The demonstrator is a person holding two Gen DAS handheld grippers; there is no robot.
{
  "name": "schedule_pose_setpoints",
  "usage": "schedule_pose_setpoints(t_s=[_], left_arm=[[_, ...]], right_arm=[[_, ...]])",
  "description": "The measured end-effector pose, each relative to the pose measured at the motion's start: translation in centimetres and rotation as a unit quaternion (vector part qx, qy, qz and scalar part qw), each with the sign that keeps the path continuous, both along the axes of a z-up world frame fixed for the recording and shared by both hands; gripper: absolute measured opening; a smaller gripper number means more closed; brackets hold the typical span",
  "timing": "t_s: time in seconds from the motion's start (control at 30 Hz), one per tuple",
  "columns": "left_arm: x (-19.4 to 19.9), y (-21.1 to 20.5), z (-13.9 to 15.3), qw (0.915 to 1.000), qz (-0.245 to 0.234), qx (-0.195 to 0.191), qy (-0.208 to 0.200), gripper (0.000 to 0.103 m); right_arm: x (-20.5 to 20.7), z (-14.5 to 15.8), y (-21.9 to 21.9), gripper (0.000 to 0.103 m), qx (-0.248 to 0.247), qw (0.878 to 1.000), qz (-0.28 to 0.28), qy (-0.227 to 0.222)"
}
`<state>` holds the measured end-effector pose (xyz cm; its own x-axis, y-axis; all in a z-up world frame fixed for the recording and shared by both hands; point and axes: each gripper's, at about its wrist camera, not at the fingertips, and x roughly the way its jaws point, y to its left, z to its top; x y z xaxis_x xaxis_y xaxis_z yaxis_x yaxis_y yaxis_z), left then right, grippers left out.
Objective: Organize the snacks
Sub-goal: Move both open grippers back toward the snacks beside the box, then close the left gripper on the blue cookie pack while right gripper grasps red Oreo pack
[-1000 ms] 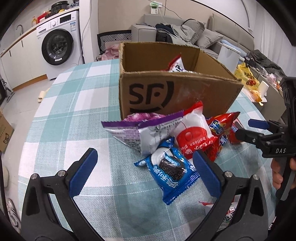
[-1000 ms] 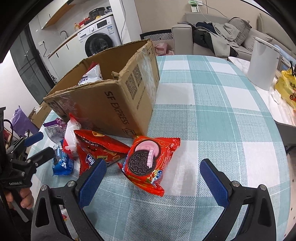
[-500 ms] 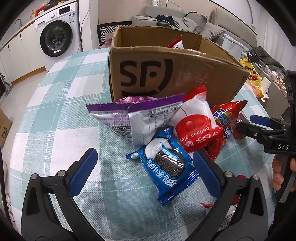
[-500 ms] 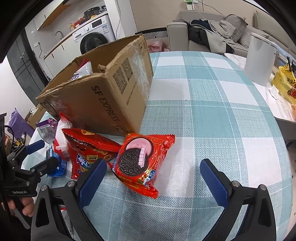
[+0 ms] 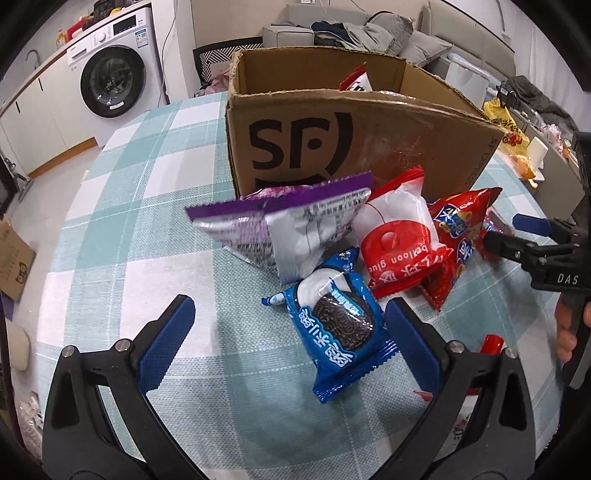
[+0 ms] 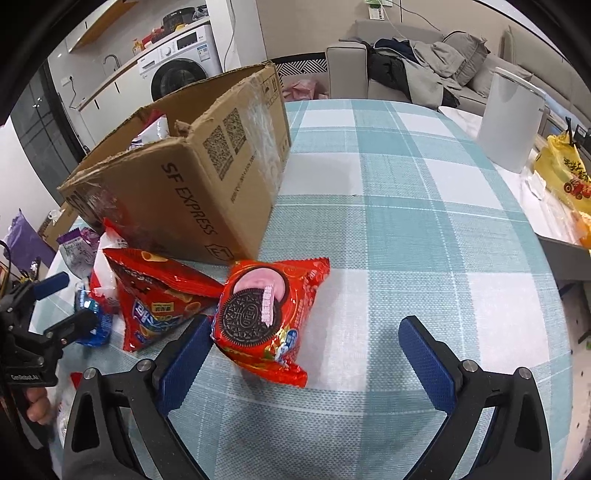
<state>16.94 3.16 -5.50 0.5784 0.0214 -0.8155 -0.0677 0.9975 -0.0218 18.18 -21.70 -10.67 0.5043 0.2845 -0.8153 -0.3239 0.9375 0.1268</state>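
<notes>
An open cardboard box [image 5: 332, 147] marked SF stands on the checked tablecloth, with a snack pack or two showing inside. In front of it lie a purple pack [image 5: 280, 225], a white and red pack [image 5: 397, 243], a red chips pack [image 5: 461, 232] and a blue Oreo pack [image 5: 336, 328]. My left gripper [image 5: 291, 341] is open, low over the table, the blue pack lying just inside its right finger. In the right wrist view a red Oreo pack [image 6: 266, 310] lies beside the box corner [image 6: 192, 192]. My right gripper [image 6: 306, 354] is open, its left finger touching that pack.
A white bin [image 6: 509, 118] and a yellow bag [image 6: 565, 173] stand past the table's right edge. A washing machine [image 5: 110, 85] and a sofa [image 5: 369, 33] are beyond the table. Another red wrapper [image 5: 487, 347] lies near the left gripper's right finger.
Both grippers have moved forward and lower toward the snacks. The blue pack now lies between the left fingers, and the red Oreo pack is against the right gripper's left finger.
</notes>
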Motion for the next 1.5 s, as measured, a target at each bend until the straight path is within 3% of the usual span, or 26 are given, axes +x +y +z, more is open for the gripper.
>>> schedule_pose_setpoints(t_s=[0.2,0.4,0.57,0.77,1.03,1.27,1.37,1.5], left_arm=[[-0.2,0.2,0.0,1.0,-0.001,-0.005,0.002,0.102],[-0.4,0.5,-0.2,0.9992,-0.012,-0.038,0.002,0.09],[-0.5,0.7,-0.3,0.9965,-0.029,-0.079,0.002,0.066],[-0.7,0.6,-0.1,0.9937,-0.045,-0.103,0.003,0.045],[-1.1,0.1,0.1,0.9938,-0.053,-0.098,0.001,0.042],[-1.3,0.1,0.5,0.9938,-0.056,-0.097,-0.004,0.041],[-1.5,0.1,0.9,0.9933,-0.056,-0.1,-0.01,0.03],[-1.7,0.4,1.3,0.9933,-0.054,-0.101,-0.012,0.027]], right_arm=[[0.0,0.0,0.1,0.093,0.011,1.0,0.008,-0.001],[-0.3,0.1,0.4,0.086,0.015,1.0,0.015,-0.001],[-0.4,0.2,0.6,0.079,0.021,1.0,0.021,-0.002],[-0.9,0.4,1.1,0.066,0.025,0.999,0.036,-0.005],[-1.3,0.5,1.5,0.047,0.024,0.999,0.048,-0.011],[-1.3,1.2,1.1,0.044,0.039,0.998,0.048,-0.022],[-1.4,1.6,1.0,0.044,0.046,0.997,0.048,-0.027],[-1.6,2.1,0.7,0.044,0.053,0.997,0.046,-0.032]])
